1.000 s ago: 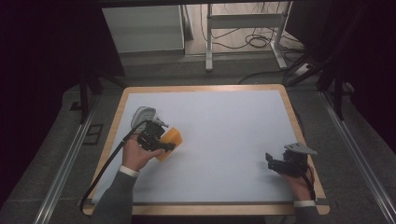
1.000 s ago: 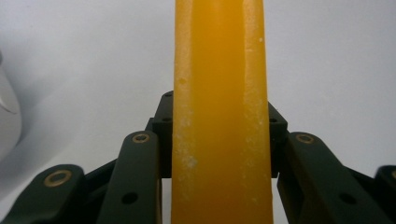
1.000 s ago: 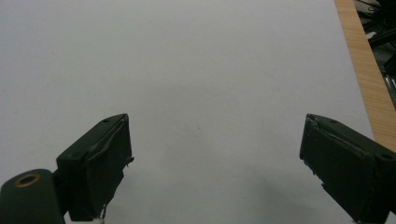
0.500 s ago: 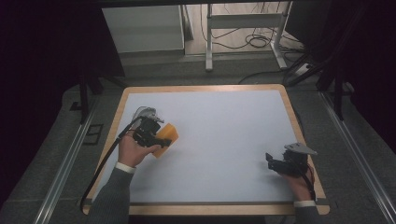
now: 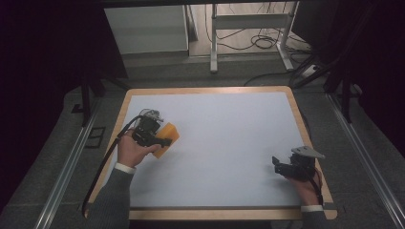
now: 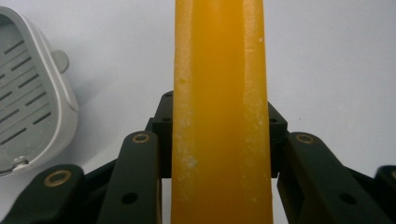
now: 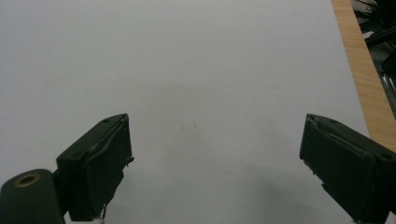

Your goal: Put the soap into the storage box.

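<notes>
My left gripper (image 5: 164, 141) (image 6: 219, 135) is shut on an orange soap-like bar (image 5: 168, 135) (image 6: 219, 107), which stands on edge between the jaws above the white table top. A grey slotted soap dish (image 6: 32, 107) lies just left of the bar in the left gripper view. In the high view a grey shape (image 5: 152, 114) peeks out behind that gripper. My right gripper (image 5: 278, 165) (image 7: 215, 154) rests near the table's front right, open wide, with bare white surface between its fingers (image 7: 100, 163).
The white table top (image 5: 224, 133) has a wooden rim (image 5: 298, 119); the rim also shows at the right gripper view's right edge (image 7: 359, 65). Metal rails run along both sides on the floor. A cable trails from the left gripper off the table's front left.
My left gripper has carried the orange bar a little farther from the person and leftward, closer to the grey dish. The right gripper has stayed put.
</notes>
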`<action>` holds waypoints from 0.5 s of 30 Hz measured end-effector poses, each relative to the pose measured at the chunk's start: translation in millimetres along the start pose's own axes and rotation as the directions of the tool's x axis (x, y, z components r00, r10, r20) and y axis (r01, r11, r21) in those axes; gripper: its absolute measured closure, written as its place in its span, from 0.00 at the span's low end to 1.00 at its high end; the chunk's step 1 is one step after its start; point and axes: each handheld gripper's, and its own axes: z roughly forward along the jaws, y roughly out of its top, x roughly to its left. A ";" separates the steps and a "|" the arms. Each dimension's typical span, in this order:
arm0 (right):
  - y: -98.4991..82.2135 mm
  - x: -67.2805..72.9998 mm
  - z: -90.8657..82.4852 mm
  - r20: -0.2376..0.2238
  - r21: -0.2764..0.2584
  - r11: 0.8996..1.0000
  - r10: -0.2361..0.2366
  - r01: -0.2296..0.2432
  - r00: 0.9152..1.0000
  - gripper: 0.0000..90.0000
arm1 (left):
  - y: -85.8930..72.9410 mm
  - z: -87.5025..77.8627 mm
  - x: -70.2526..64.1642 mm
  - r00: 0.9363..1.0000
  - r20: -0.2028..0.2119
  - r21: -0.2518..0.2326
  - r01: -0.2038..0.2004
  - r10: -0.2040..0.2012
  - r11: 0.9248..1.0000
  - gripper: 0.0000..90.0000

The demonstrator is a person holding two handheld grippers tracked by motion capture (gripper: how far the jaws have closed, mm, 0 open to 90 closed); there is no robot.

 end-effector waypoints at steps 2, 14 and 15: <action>-0.1 -0.1 0.1 0.002 0.001 1.000 0.002 -0.002 1.000 0.10 | 0.5 -0.4 2.1 1.000 -0.001 0.001 0.003 -0.003 1.000 0.68; -0.4 -2.0 -0.5 0.008 0.001 1.000 0.007 -0.007 1.000 0.10 | 4.7 -8.8 14.5 1.000 -0.005 -0.012 0.017 -0.018 1.000 0.68; -0.3 -2.0 -0.7 0.008 0.000 1.000 0.007 -0.007 1.000 0.10 | 5.1 -9.9 15.3 1.000 -0.009 -0.013 0.019 -0.019 1.000 0.68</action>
